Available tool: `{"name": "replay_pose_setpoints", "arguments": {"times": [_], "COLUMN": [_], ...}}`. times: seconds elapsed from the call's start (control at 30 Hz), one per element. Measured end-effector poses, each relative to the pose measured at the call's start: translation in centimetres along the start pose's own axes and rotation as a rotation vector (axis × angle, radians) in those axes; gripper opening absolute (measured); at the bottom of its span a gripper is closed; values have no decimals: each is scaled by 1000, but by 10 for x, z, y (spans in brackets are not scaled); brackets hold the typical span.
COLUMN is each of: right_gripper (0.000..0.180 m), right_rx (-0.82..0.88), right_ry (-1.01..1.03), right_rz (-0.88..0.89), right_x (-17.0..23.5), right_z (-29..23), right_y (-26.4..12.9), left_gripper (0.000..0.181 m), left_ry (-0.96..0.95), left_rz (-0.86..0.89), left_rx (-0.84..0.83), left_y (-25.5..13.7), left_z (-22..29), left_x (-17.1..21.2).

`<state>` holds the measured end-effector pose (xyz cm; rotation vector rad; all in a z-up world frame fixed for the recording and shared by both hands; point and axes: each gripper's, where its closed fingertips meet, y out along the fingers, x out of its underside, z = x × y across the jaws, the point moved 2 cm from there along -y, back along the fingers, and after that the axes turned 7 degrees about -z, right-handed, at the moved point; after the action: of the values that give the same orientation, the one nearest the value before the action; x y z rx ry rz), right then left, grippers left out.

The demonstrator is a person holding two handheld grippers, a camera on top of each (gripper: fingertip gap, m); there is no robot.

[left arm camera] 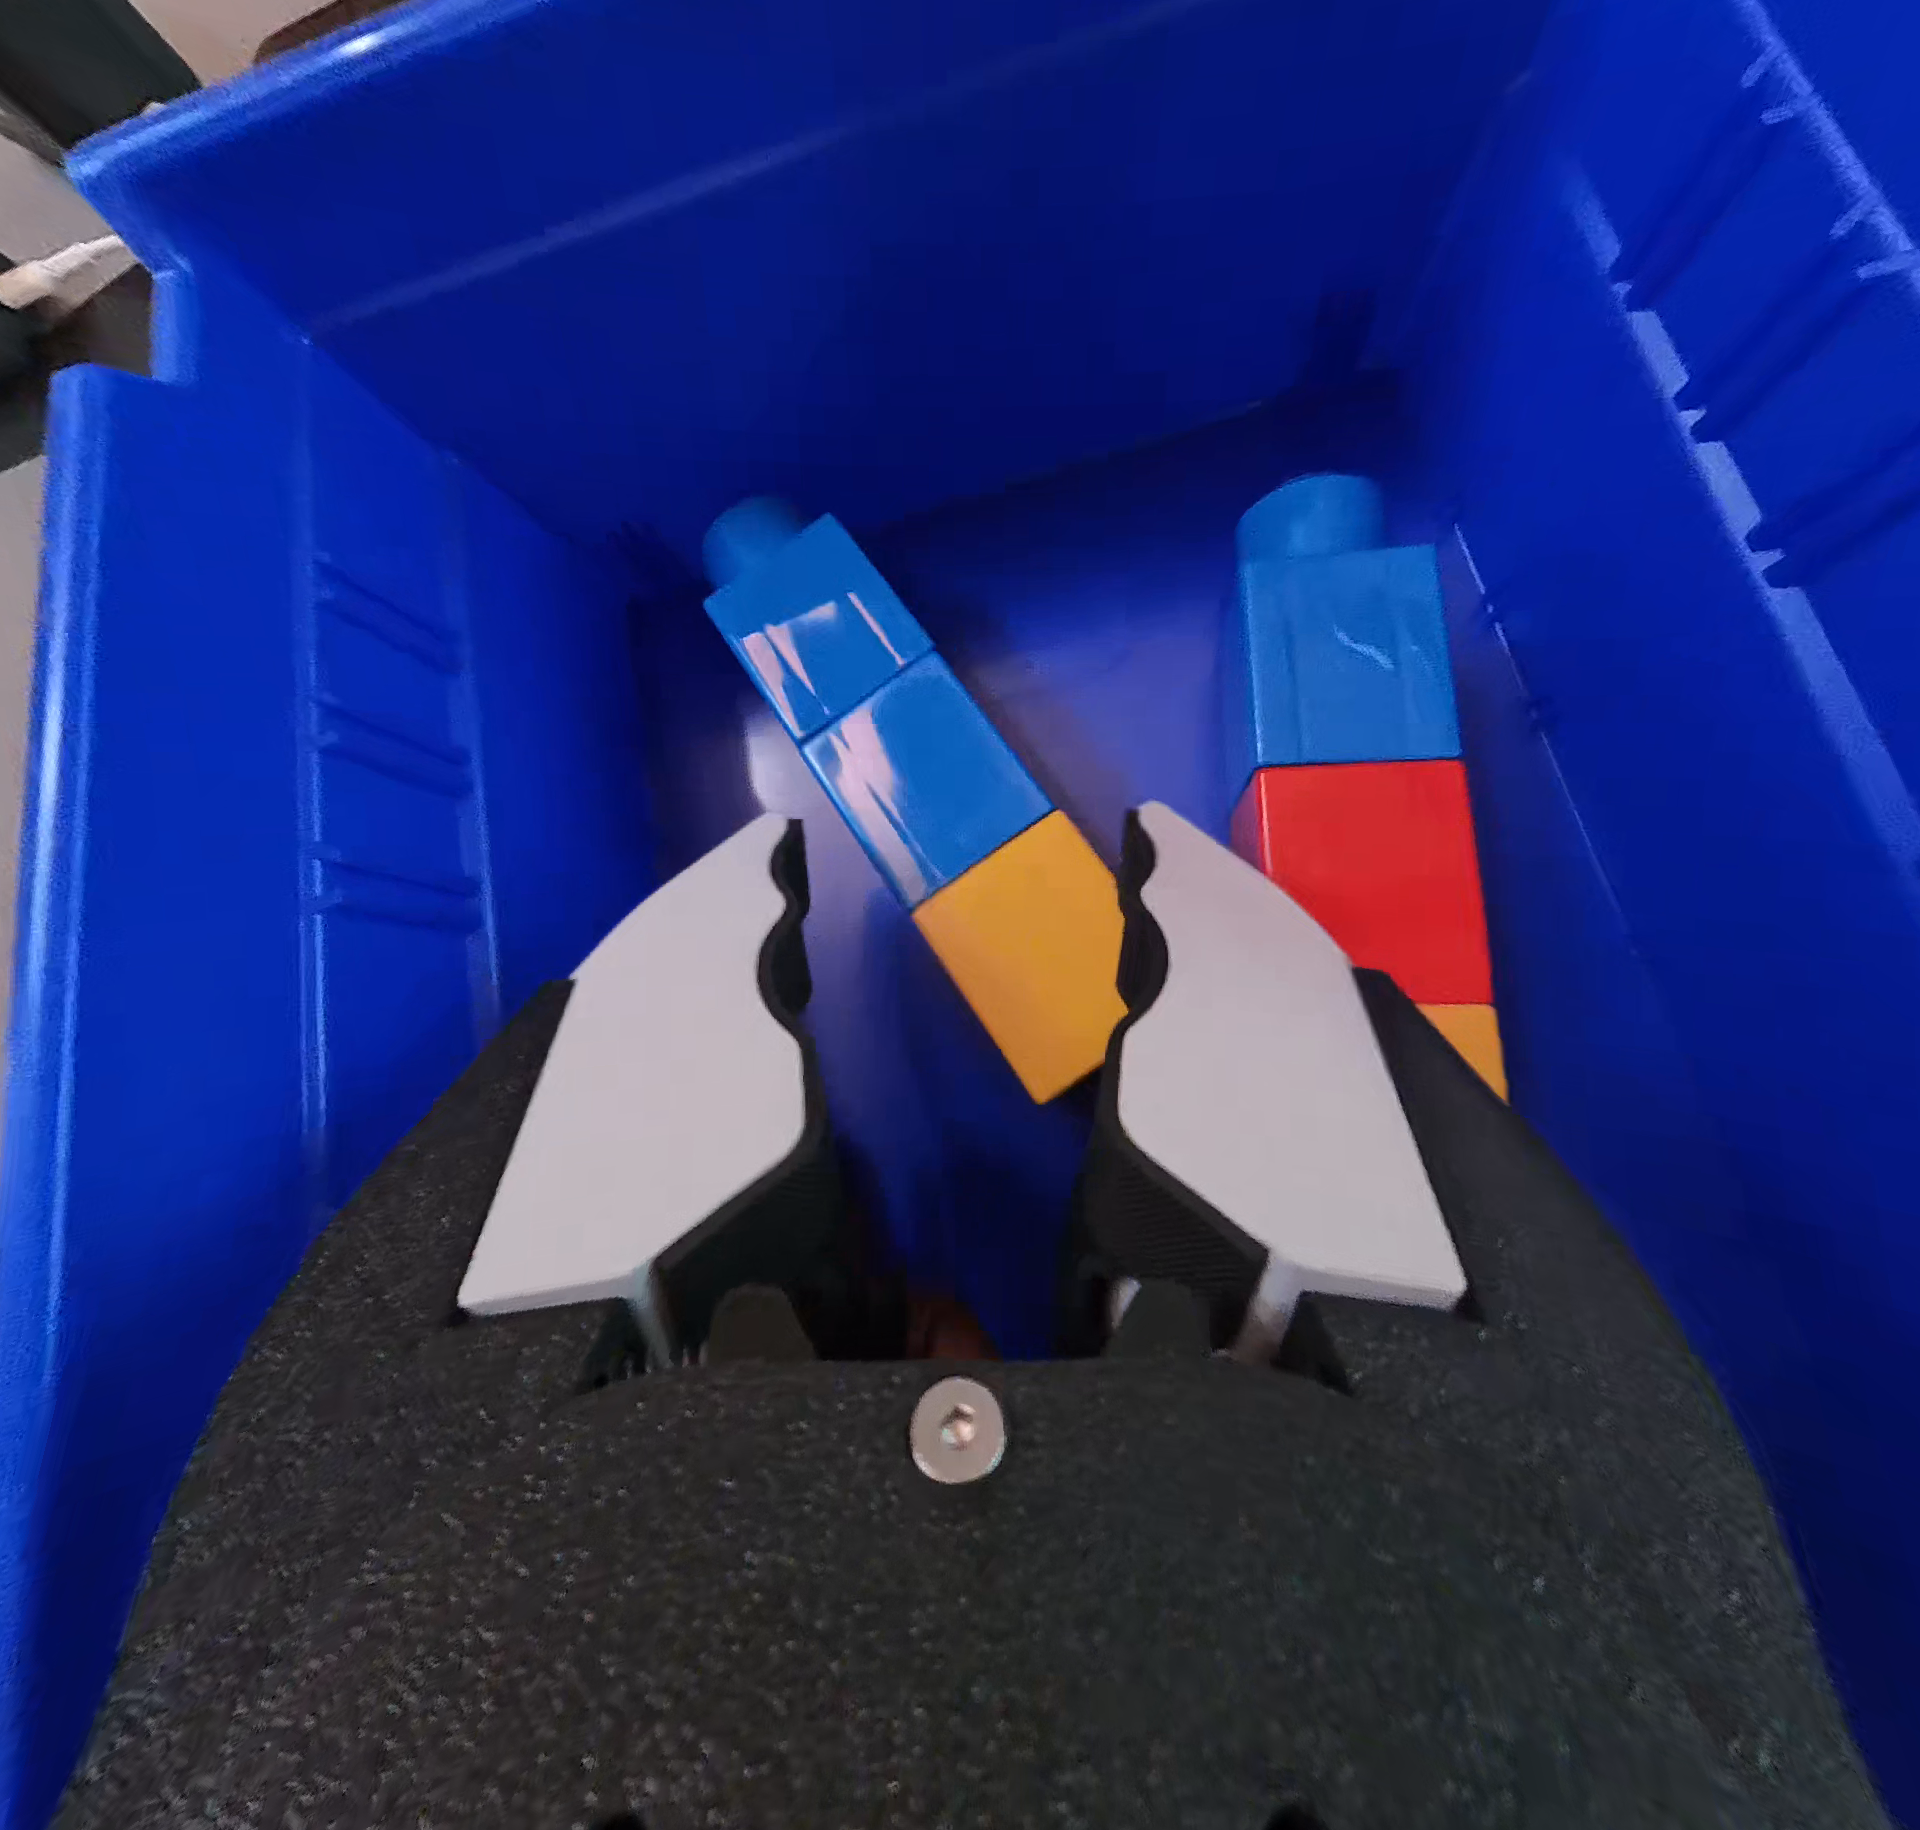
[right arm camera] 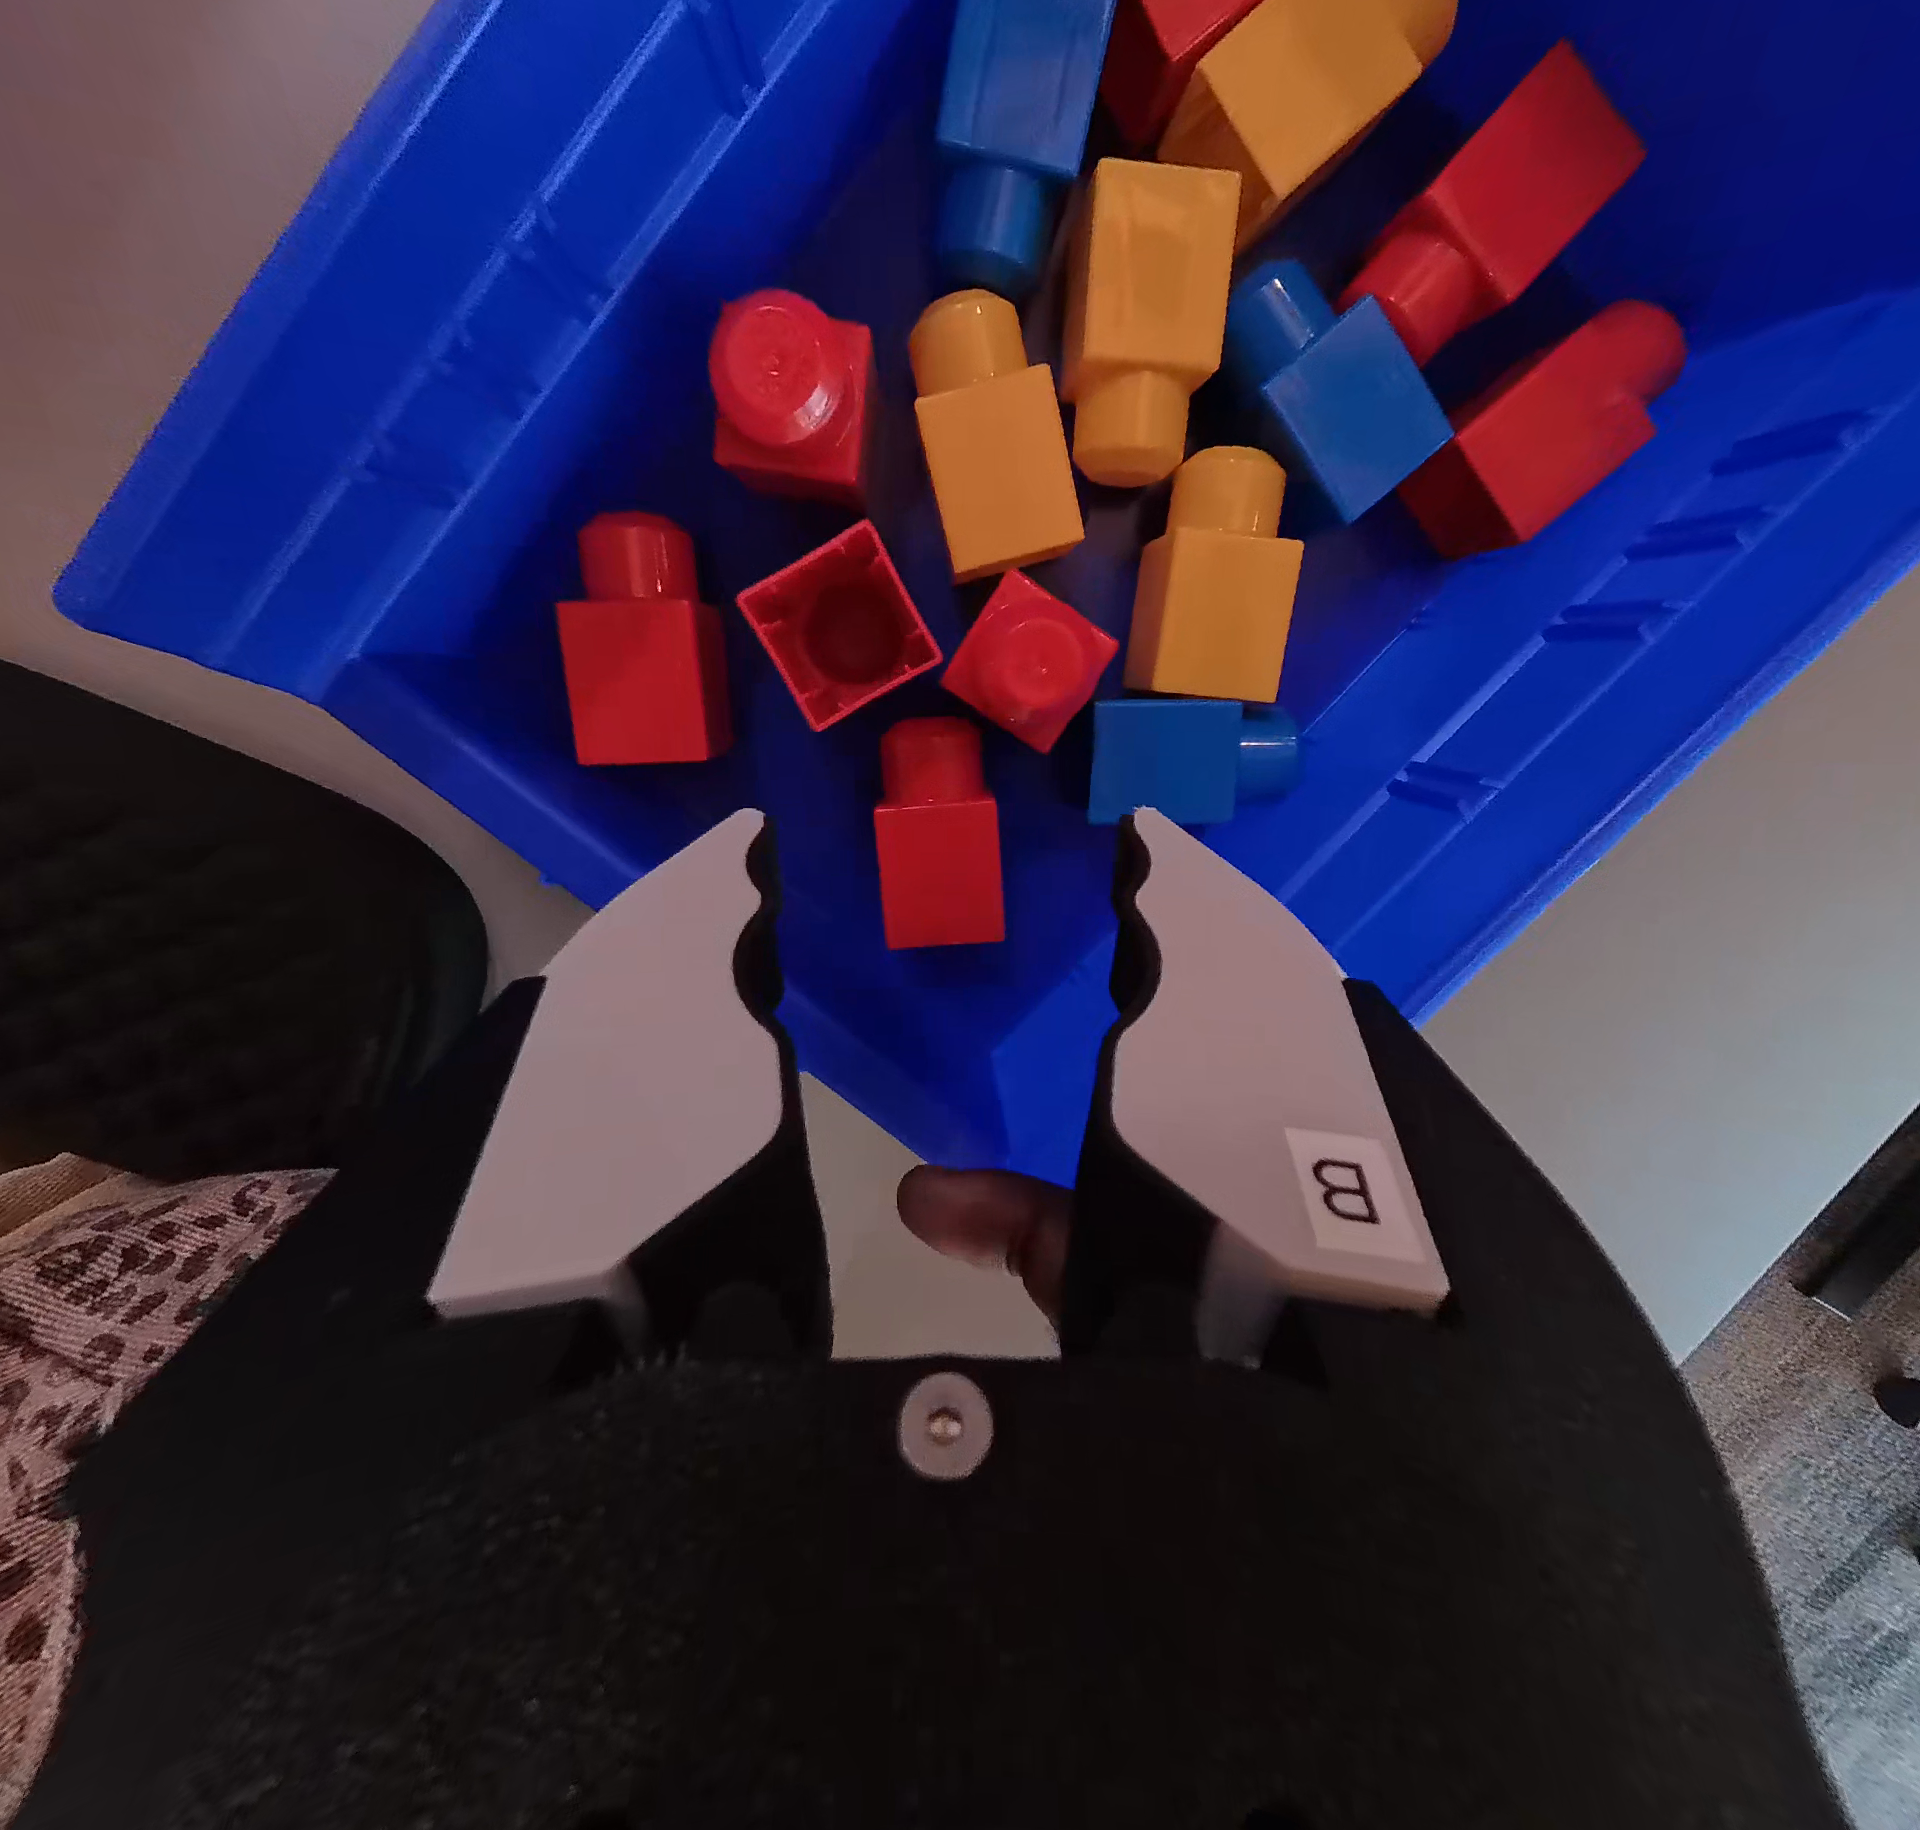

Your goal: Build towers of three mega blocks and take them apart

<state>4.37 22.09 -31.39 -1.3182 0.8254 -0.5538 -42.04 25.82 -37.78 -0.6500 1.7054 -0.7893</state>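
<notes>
My left gripper (left arm camera: pixel 961 835) reaches into a deep blue plastic bin (left arm camera: pixel 416 741), jaws spread and holding nothing, the yellow base of a blue-blue-yellow three-block tower (left arm camera: pixel 914 793) lying on the floor between them; a blue-red-yellow tower (left arm camera: pixel 1361 772) lies beside the right wall. My right gripper (right arm camera: pixel 945 835) hovers open and empty over a second blue bin (right arm camera: pixel 416 346) of loose red, yellow and blue blocks (right arm camera: pixel 997 471), a red block (right arm camera: pixel 938 845) between its tips
</notes>
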Motion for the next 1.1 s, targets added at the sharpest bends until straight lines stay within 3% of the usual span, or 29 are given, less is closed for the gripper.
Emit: {"name": "replay_pose_setpoints", "arguments": {"times": [0.03, 0.3, 0.4, 0.5, 0.63, 0.73, 0.93, 1.03, 1.1], "right_gripper": [61, 61, 60, 60, 59, 56, 45, 45, 50], "right_rx": [2, 26, 34, 61, 73, 75, 36, -56, -157], "right_ry": [2, -33, -65, -85, -134, -269, -653, -802, -863], "right_rz": [-1, 19, 61, 67, 106, 261, 704, 895, 1007], "right_x": [0, -5, -11, -12, -18, -41, -91, -106, -112], "right_z": [0, -4, -9, -12, -18, -37, -116, -156, -179], "right_y": [0, -5, -12, -16, -23, -41, -98, -120, -131], "left_gripper": [49, 49, 74, 70, 41, 39, 37, 36, 36], "left_ry": [5, 1, 52, 84, 113, 135, 34, 79, 209], "left_rz": [-3, -26, -14, -133, -124, -67, 339, 728, 965], "left_rx": [-4, -11, -149, -94, -183, -130, -10, 131, 284], "left_y": [0, 0, -4, 7, 5, 2, -41, -88, -123], "left_z": [-1, -4, -16, -7, -19, -12, -15, -3, 20], "left_x": [1, 3, 1, 16, 16, 10, -32, -59, -64]}}
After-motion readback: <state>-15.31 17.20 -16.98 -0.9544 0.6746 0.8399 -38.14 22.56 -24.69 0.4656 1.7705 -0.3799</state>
